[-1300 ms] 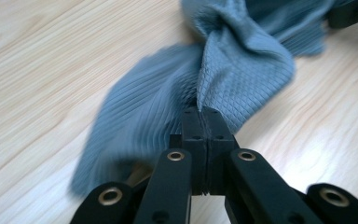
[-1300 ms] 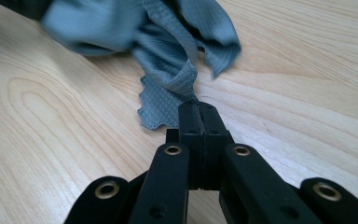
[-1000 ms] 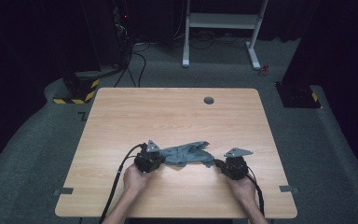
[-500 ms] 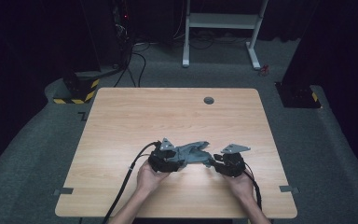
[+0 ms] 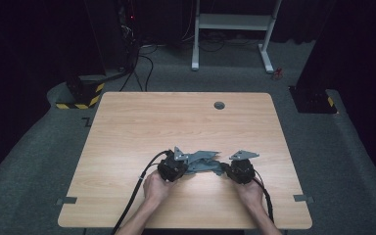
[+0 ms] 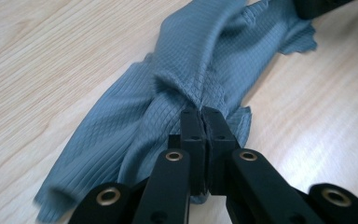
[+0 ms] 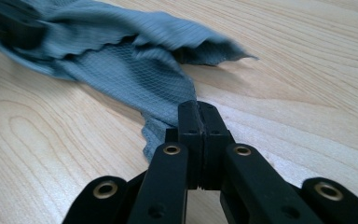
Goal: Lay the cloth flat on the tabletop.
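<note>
grey-blue waffle-weave cloth (image 5: 203,161) lies lengthwise on the pale wood surface (image 5: 127,127) between left claw (image 6: 201,111) and right claw (image 7: 198,105), each clamped tight on an end.

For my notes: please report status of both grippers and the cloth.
Left gripper, right gripper: both shut on grey cloth. Cloth bunched on table. Nothing in the way.

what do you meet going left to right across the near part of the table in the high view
Trailing black cable → left gripper shut on the cloth → crumpled blue-grey ribbed cloth → right gripper shut on the cloth's other end → grey tape tab at the table edge.
</note>
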